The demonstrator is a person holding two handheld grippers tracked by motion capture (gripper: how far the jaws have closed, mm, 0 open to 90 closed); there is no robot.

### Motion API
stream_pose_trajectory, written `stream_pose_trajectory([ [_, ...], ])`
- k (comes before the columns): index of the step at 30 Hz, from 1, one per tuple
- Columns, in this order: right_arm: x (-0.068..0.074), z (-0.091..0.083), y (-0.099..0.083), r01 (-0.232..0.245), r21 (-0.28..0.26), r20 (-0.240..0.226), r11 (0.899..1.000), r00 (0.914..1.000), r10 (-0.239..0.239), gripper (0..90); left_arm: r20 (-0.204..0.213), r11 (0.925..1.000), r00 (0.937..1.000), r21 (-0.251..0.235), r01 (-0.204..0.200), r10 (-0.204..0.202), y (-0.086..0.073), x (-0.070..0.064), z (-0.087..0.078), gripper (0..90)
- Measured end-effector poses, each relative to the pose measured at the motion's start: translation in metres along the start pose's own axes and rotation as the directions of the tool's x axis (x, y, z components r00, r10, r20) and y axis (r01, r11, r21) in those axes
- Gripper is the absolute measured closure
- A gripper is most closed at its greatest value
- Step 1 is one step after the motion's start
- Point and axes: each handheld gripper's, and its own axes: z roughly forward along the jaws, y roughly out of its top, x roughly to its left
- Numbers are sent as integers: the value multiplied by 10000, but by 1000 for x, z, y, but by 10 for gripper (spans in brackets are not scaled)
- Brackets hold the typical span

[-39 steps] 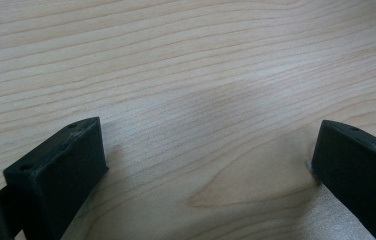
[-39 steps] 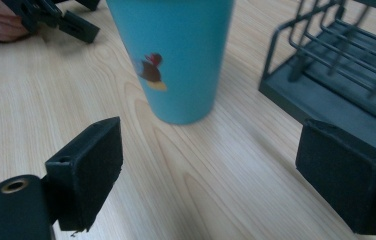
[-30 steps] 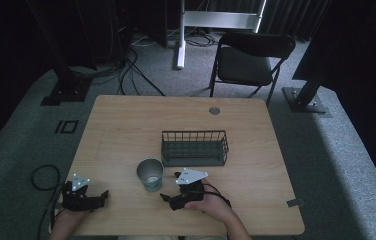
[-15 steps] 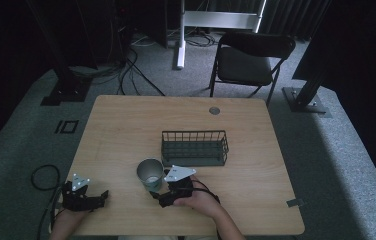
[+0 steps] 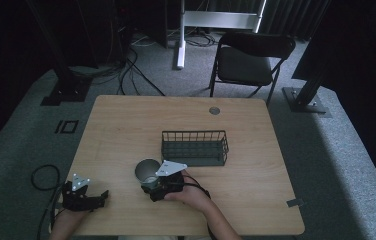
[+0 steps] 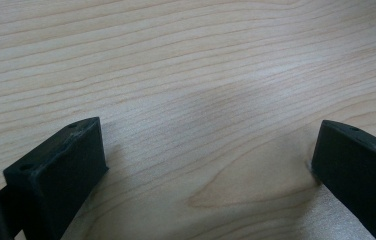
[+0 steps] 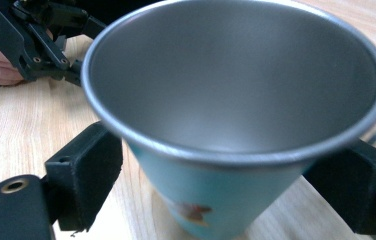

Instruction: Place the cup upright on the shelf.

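Steel-lined and pale blue on the outside, the cup stands upright on the wooden counter toward the near edge, at about seven o'clock from the dark wire basket and apart from it. We see our right gripper just beside the cup at its five o'clock in the high view, our right hand behind it. In the right gripper view the cup sits between the two black jaws, which stand apart on either side of its body; the left jaw shows a gap to the cup's wall, and we cannot tell whether the right jaw touches, since the rim hides it. A small reddish mark shows low on the cup's side.

Our left gripper lies well apart, at about nine o'clock from the cup near the counter's near-left corner, held in our left hand. In the left gripper view its jaws are spread wide over bare wood grain with nothing between them. A black folding chair stands on the grey carpet at twelve o'clock beyond the counter.
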Motion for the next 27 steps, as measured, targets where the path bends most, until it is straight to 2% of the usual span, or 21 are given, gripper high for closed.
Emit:
stream_pose_trajectory([
  [6, 2, 7, 8, -185, -272, -48, 9995, 9998, 183, 112, 0, 10000, 10000, -5, 8, -8, 0, 0, 0, 14],
  [7, 2, 8, 9, -236, -311, -50, 9992, 9997, 234, 134, -1, 10000, 10000, -7, 9, -9, 0, 0, 0, 14],
  [11, 3, 10, 13, -89, -286, 113, 9996, 9999, 92, 137, 0, 10000, 10000, -7, 10, -10, 0, 0, 0, 14],
  [17, 3, 0, 31, -112, -601, 85, 9981, 9999, 117, 139, -12, 10000, 10000, -10, -22, 22, 0, 0, 0, 14],
  [20, 3, -1, 33, -87, -679, 112, 9977, 9999, 95, 139, 1, 10000, 10000, -11, 12, -12, 0, 0, 0, 14],
  [22, 4, -8, 45, 26, -781, 80, 9969, 10000, -20, 139, 1, 10000, 10000, 4, -8, 8, 0, 0, 0, 14],
  [27, 4, -17, 60, 17, -1041, 176, 9946, 9998, 1, 139, 2, 10000, 10000, 12, -7, 7, 0, 0, 0, 14],
])
